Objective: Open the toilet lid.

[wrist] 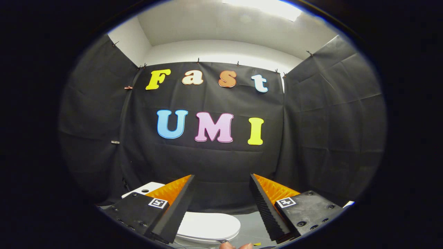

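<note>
A white toilet stands low down, below and between my fingers. Its lid (207,225) lies flat and closed. The white tank (144,189) shows just behind my left finger (174,204). My gripper (221,180) hangs above the toilet with its jaws wide apart and nothing between them. My right finger (266,204) points past the lid's right side. I touch neither the lid nor the tank.
Black cloth walls (214,162) close the booth at the back and on both sides, close behind the toilet. A grey floor (251,226) shows to the right of the bowl. A person's fingertips (235,246) show at the bottom, in front of the lid.
</note>
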`<state>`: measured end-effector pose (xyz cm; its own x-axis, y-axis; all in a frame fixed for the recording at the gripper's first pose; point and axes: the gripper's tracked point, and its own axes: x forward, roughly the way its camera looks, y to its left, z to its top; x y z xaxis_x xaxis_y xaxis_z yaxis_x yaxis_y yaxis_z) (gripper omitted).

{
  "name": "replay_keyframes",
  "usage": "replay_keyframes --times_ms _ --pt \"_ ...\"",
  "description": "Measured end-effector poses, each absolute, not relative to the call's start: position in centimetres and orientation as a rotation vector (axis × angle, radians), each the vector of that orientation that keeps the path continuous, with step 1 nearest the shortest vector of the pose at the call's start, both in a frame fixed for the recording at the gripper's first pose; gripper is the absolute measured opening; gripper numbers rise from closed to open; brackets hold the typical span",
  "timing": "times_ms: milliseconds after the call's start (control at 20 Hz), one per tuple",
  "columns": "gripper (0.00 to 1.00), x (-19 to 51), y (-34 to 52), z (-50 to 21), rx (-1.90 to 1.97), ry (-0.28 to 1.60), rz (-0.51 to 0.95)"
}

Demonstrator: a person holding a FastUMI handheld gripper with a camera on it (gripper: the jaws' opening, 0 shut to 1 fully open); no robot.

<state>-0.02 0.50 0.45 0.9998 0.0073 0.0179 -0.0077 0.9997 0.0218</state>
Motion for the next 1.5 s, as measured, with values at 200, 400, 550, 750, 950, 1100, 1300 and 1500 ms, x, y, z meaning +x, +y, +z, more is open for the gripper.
replay_keyframes --times_ms 200,400,550,750,950,1100,1300,1500 --pt "0.98 0.0 0.1 0.5 0.038 -0.024 0.005" --pt "0.98 0.3 -0.1 0.3 0.028 -0.034 0.002" --pt "0.98 0.8 -0.1 -0.7 0.016 -0.036 0.005" --pt "0.98 1.8 0.0 -2.7 0.01 -0.035 0.008" --pt "0.98 2.7 -0.1 -5.0 0.006 -0.036 0.012" --pt "0.98 3.6 -0.2 -7.8 -0.009 -0.046 0.013" --pt "0.98 4.5 -0.7 -13.5 -0.01 -0.012 0.02" --pt "0.98 5.3 -1.4 -19.0 0.005 0.04 0.048"
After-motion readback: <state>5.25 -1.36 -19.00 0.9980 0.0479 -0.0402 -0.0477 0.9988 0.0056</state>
